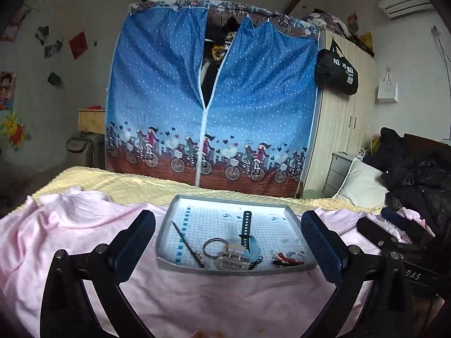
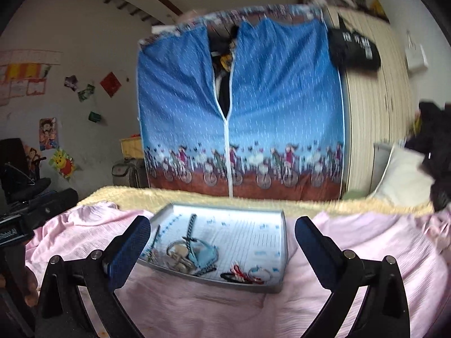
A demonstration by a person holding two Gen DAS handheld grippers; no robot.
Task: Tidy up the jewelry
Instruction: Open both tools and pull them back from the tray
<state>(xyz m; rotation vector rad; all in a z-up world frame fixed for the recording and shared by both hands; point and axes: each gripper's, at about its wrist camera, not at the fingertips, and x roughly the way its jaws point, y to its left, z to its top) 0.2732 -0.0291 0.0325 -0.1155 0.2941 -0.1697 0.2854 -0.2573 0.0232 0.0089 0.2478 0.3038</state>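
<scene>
While both claws are being held low over the pink sheet [image 1: 70,239], the left claw [image 1: 228,242] is seen spread wide with nothing between its blue pads, and the right claw [image 2: 222,242] is likewise being held wide open and empty. Just beyond the fingertips, a shallow grey tray [image 1: 169,225] lined with gridded paper is being carried by the bed, and the jewelry is gathered along its near edge. A dark hair stick [image 1: 187,245] is lying diagonally at the left side; beside it a metal ring [image 1: 212,246] is touching a clear hair clip [image 1: 232,259], and a dark perforated watch strap [image 1: 246,226] is pointing toward the far rim over a pale blue piece. A small cluster with red-and-white cord [image 1: 286,259] is lying apart near the right corner. The far half of the tray is being left bare, and open sheet is seen on both sides of its raised rims. In the right wrist view, which is blurred, the tray is seen turned at an angle. Behind it a yellow blanket [image 1: 126,183] is covering the bed's far edge, and beyond that a blue fabric wardrobe [image 1: 253,98] is standing with its zip partly open.
</scene>
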